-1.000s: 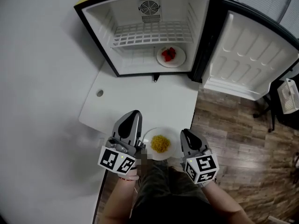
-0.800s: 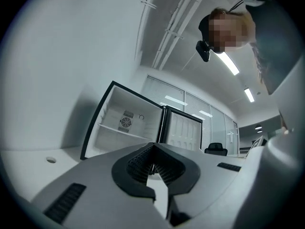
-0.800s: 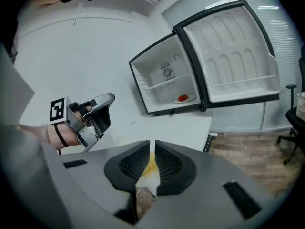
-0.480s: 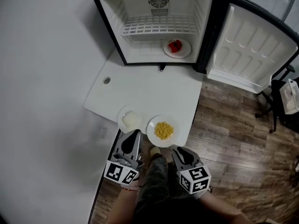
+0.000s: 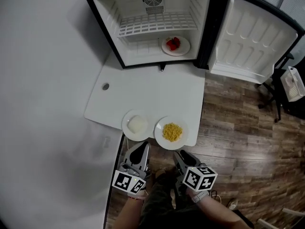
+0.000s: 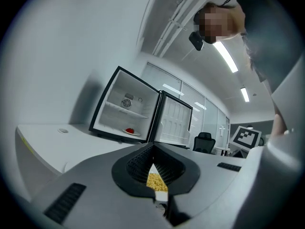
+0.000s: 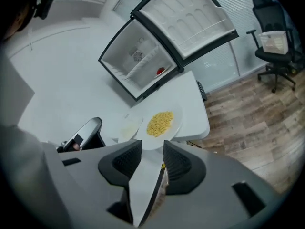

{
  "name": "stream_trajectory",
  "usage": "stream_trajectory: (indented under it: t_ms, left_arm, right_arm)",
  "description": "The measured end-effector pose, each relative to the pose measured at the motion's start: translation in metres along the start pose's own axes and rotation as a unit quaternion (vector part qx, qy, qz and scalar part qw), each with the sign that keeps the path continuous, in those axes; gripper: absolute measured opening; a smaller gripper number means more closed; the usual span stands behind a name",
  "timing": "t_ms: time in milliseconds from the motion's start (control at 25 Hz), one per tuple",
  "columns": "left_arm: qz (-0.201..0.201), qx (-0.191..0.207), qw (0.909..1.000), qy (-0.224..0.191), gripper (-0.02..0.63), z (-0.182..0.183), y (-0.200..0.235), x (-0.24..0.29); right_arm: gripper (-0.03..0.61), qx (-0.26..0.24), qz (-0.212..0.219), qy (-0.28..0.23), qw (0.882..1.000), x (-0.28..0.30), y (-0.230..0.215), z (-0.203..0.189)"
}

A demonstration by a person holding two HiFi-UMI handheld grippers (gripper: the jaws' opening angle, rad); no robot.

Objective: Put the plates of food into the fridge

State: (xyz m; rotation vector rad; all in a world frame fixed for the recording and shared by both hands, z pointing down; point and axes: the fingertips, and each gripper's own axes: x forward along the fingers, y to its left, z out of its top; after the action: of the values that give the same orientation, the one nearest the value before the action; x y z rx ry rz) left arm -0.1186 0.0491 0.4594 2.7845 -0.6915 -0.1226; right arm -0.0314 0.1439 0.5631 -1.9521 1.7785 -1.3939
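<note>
A plate of yellow food sits at the near edge of the white table, with a plate of white food to its left. A third plate, with red food, stands on the floor of the open fridge. My left gripper is shut, just short of the table edge below the white-food plate. My right gripper is open just below the yellow plate's near rim. Its jaws have just been opening, and the pads press on nothing. The yellow food lies straight ahead of them.
The fridge door stands wide open to the right, over the wooden floor. A wire shelf spans the fridge above the red plate. The table has a small round hole at its left. An office chair stands at far right.
Both grippers have drawn back toward the person from either side of the yellow-food plate, which stays at the table edge. The white-food plate has come into view.
</note>
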Motion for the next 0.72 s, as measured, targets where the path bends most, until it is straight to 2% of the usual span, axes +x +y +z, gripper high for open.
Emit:
stream_trajectory:
  t_ms: [200, 360, 720]
  left_arm:
    - [-0.023, -0.005, 0.9997, 0.008, 0.006, -0.014, 0.01, -0.002]
    - [-0.029, -0.008, 0.9995, 0.006, 0.006, -0.024, 0.018, -0.002]
    - [-0.045, -0.018, 0.9987, 0.016, 0.006, -0.052, 0.012, 0.004]
  right_arm:
    - [0.123, 0.126, -0.017, -0.035, 0.991, 0.018, -0.007, -0.003]
    - [0.123, 0.192, -0.009, -0.062, 0.979, 0.027, -0.013, -0.004]
    - [0.122, 0.229, -0.002, -0.098, 0.968, 0.046, -0.016, 0.001]
